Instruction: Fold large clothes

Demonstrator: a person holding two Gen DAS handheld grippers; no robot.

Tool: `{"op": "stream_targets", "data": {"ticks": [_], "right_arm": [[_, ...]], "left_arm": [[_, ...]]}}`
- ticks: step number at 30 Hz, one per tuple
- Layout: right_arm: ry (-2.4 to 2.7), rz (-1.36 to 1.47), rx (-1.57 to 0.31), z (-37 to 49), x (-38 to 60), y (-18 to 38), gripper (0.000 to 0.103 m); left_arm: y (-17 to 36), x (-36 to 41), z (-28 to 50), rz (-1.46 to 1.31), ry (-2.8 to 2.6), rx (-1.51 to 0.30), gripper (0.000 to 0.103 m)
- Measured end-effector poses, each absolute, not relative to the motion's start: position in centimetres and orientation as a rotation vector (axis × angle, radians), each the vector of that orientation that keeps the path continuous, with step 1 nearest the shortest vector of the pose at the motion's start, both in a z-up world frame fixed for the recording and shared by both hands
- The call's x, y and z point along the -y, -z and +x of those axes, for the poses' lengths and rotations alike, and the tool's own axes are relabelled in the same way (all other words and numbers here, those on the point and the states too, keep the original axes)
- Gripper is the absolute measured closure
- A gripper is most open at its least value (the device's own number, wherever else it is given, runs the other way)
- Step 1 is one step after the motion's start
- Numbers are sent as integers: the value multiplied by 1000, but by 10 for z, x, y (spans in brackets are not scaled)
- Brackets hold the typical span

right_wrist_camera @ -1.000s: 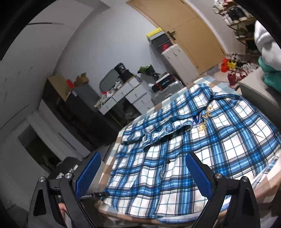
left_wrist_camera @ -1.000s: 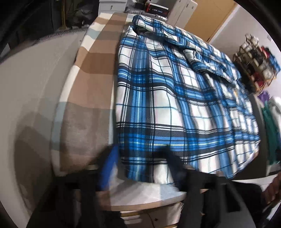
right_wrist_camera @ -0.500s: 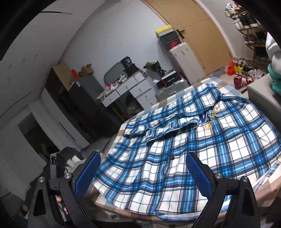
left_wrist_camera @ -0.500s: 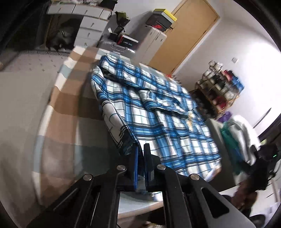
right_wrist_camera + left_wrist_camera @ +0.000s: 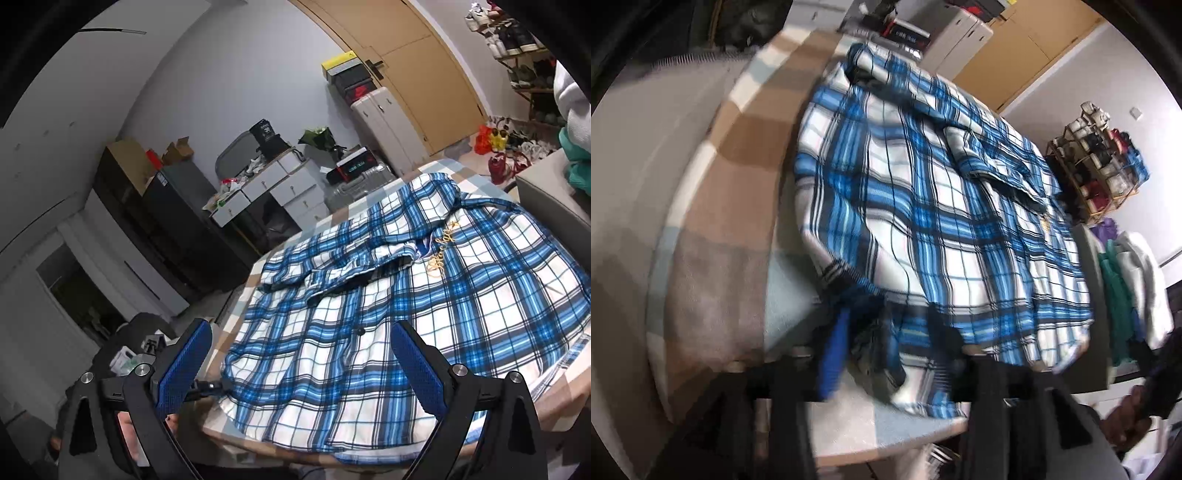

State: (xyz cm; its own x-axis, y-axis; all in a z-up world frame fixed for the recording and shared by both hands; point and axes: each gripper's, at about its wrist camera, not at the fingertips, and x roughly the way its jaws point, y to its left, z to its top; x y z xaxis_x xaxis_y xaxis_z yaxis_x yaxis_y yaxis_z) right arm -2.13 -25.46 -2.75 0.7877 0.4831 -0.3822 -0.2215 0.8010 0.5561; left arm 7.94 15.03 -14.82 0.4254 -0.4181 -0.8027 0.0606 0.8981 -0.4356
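A blue and white plaid shirt (image 5: 945, 199) lies spread over a table with a brown, white and pale blue checked cloth (image 5: 724, 206). It also shows in the right wrist view (image 5: 424, 302), with one sleeve folded across its chest. My left gripper (image 5: 890, 354) is at the shirt's near hem corner, its jaws apart with the bunched corner lying between them; the view is blurred. My right gripper (image 5: 299, 373) is open and empty, held above the near hem.
A shoe rack (image 5: 1097, 166) and a pile of clothes (image 5: 1134, 288) stand at the right. Drawers (image 5: 280, 188), a suitcase (image 5: 354, 188), a white cabinet (image 5: 388, 129) and a wooden door (image 5: 417, 62) stand beyond the table.
My left gripper was shut on the shirt's hem corner half a second ago; its jaws now stand apart with the corner between them. The right gripper has barely moved.
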Motion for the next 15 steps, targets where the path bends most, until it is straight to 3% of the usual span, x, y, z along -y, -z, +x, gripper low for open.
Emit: {"op": "stream_targets", "data": {"ticks": [9, 10, 12, 15], "right_arm": [[-305, 613, -557, -18, 291, 34, 4], [-294, 617, -568, -17, 298, 34, 4], [-251, 596, -606, -16, 317, 33, 4], [-141, 484, -711, -13, 345, 31, 4]], "left_arm": [[156, -157, 85, -346, 245, -1099, 51], [156, -155, 85, -331, 248, -1102, 56], [158, -150, 83, -300, 266, -1128, 101], [154, -147, 80, -280, 277, -1116, 102]]}}
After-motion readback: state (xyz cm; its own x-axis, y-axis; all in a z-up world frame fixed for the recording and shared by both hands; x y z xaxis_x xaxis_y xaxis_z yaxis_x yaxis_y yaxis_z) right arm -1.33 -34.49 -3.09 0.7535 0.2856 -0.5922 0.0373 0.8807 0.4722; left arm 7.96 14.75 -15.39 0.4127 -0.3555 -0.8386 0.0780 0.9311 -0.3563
